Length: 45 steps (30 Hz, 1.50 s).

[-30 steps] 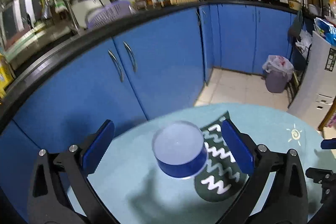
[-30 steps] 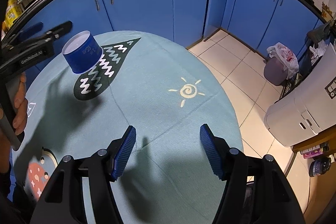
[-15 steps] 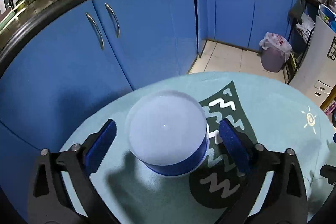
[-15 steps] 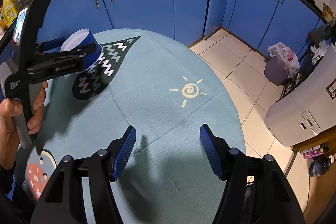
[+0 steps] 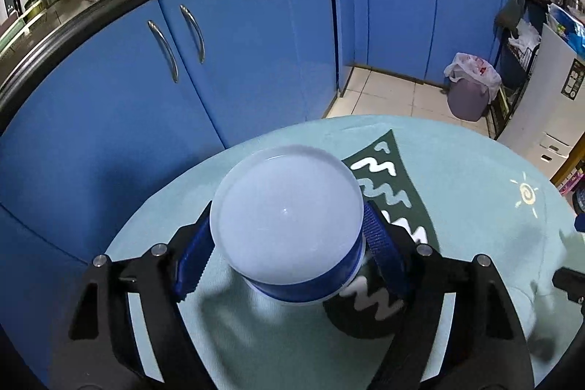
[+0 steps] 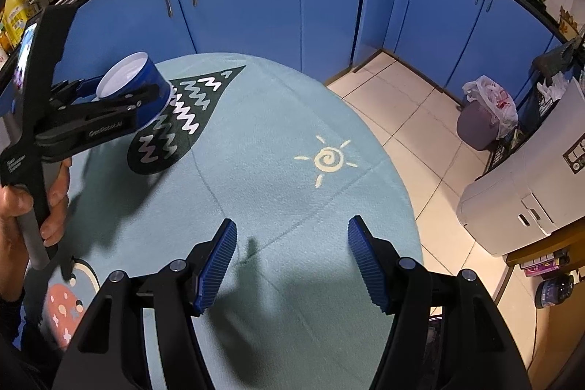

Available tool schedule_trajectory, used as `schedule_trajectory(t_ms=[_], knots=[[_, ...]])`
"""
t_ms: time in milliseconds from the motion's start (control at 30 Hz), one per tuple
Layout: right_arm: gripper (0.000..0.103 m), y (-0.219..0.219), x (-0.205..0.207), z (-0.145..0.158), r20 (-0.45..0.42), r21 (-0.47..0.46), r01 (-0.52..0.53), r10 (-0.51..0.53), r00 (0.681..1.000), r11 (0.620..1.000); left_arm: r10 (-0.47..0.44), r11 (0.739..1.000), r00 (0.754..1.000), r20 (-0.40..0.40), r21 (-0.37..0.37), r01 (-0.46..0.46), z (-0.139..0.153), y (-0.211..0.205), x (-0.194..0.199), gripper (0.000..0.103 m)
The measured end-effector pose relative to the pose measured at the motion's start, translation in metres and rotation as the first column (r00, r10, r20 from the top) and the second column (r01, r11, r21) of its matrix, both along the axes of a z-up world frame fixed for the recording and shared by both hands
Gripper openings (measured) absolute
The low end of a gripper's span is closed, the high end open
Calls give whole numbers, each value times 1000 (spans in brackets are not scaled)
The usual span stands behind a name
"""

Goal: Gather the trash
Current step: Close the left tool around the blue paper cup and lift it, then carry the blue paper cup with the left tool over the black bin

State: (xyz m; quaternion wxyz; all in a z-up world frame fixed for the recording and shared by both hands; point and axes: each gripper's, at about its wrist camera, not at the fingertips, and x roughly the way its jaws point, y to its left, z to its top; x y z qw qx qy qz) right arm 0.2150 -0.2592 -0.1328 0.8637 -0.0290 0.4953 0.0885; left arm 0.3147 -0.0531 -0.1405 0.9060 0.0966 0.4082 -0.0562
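A blue paper cup (image 5: 289, 229) stands upside down, white base up, on the round table with a light-blue cloth (image 5: 468, 178). My left gripper (image 5: 289, 251) has closed on the cup's sides, both blue pads touching it. In the right wrist view the cup (image 6: 135, 79) sits at the table's far left with the left gripper's fingers (image 6: 106, 112) around it. My right gripper (image 6: 292, 262) is open and empty above the near part of the cloth (image 6: 278, 192).
Blue kitchen cabinets (image 5: 234, 53) run behind the table. A lined trash bin (image 5: 470, 86) stands on the tiled floor at the right; it also shows in the right wrist view (image 6: 486, 112). A white appliance (image 6: 526, 185) stands by the table's right edge.
My left gripper moved forward around the cup and its jaws closed from wide open onto the cup's sides. The right gripper has stayed still and open.
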Motion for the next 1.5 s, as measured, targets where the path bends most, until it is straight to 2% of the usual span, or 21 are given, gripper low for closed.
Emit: schedule_trajectory(t_ms=[567,833,1067,1500], knots=[[62,-22,-37,39,70,8,39,-40,997,999,-29,1000,999,36,2,29,43,-15,-54,77],[62,-41,-62,58,103,12,69,-70,992,998,-61,998,997,56,8,61,65,-35,-87,77],[62,-67,-92,70,128,18,111,-112,985,994,-104,995,992,65,17,103,81,-63,-118,77],[62,-136,-153,79,157,35,220,-223,962,975,-246,969,966,76,39,244,101,-152,-175,77]])
